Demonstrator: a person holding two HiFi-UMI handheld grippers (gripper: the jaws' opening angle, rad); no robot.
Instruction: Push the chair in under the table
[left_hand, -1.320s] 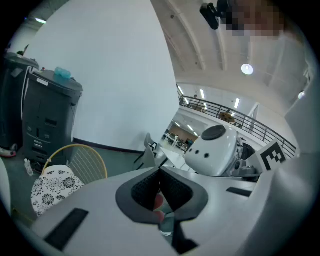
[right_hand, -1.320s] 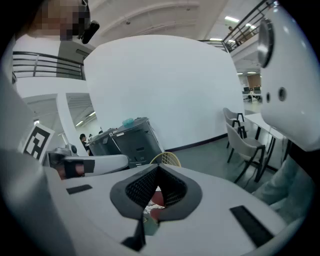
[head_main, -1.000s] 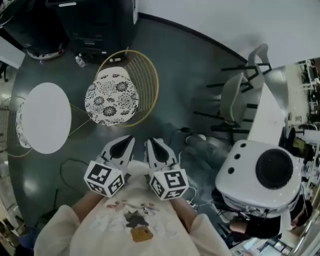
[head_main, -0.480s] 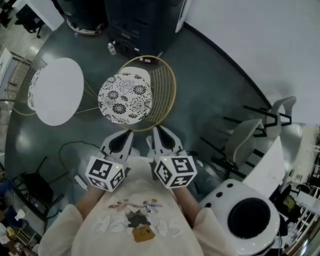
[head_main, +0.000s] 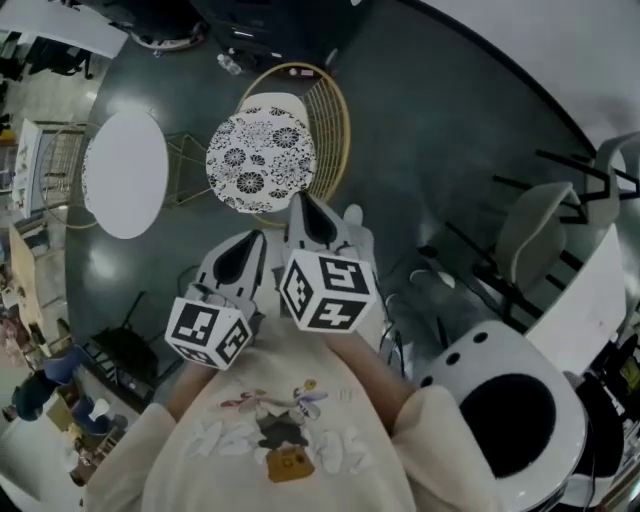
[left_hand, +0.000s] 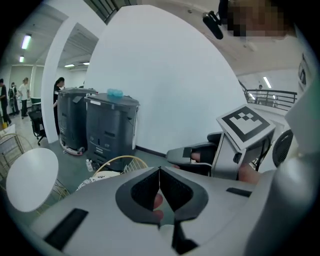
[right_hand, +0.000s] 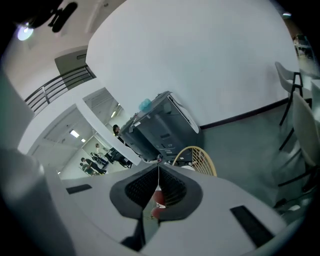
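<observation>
The chair (head_main: 262, 150) has a gold wire back and a black-and-white patterned cushion. It stands on the dark floor just right of the round white table (head_main: 125, 172), apart from it. My right gripper (head_main: 300, 202) is shut and empty, its tips over the chair's near rim; whether it touches I cannot tell. To its left and a little behind, my left gripper (head_main: 254, 238) is shut on nothing, short of the chair. The left gripper view shows the wire back (left_hand: 120, 162) and table (left_hand: 31, 179) beyond shut jaws. The right gripper view shows the wire back (right_hand: 199, 158).
Dark grey bins (left_hand: 105, 127) stand against the white wall behind the chair, with a small bottle (head_main: 228, 62) on the floor. A large white machine (head_main: 510, 410) and grey chairs (head_main: 530, 232) are at the right. Cables lie on the floor; people stand far left.
Both grippers have moved forward toward the chair, the right one further, so its tips now overlap the chair's near rim. The chair and table sit nearer in the head view.
</observation>
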